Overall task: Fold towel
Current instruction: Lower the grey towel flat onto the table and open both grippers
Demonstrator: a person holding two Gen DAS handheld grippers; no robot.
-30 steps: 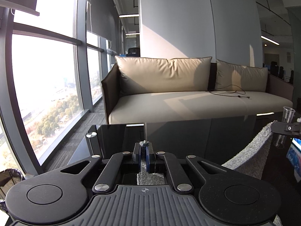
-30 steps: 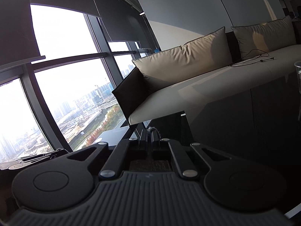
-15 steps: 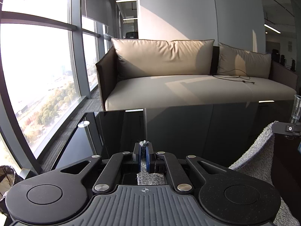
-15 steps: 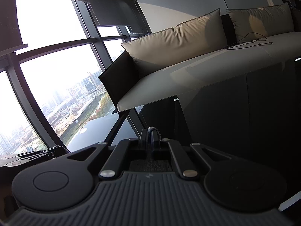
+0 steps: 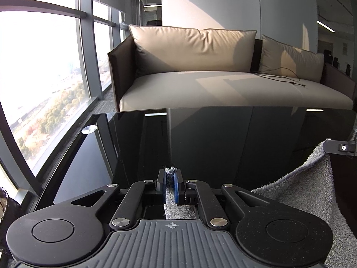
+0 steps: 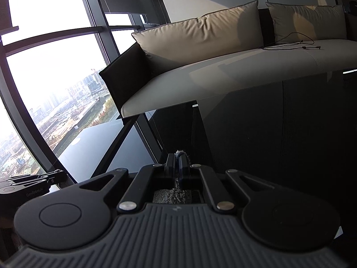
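A grey fluffy towel (image 5: 310, 192) hangs stretched between my two grippers above a black glossy table (image 5: 223, 138). My left gripper (image 5: 170, 174) is shut on one corner of it, with a tuft poking out past the blue pads. In the left wrist view the towel sags to the right, up to the other gripper's fingers (image 5: 339, 147) at the right edge. My right gripper (image 6: 179, 159) is shut on another corner of the towel (image 6: 176, 192), seen bunched behind the jaws. The left gripper (image 6: 29, 183) shows at the far left of the right wrist view.
A beige sofa (image 5: 223, 82) with cushions stands just beyond the table's far edge, a black cable (image 5: 283, 76) lying on its seat. Tall windows (image 5: 44, 78) run along the left. A round metal fitting (image 5: 88, 130) sits at the table's left corner.
Both grippers have moved forward and down toward the table, tilting lower; the sofa looms larger and more tabletop shows. Both stay shut on the towel.
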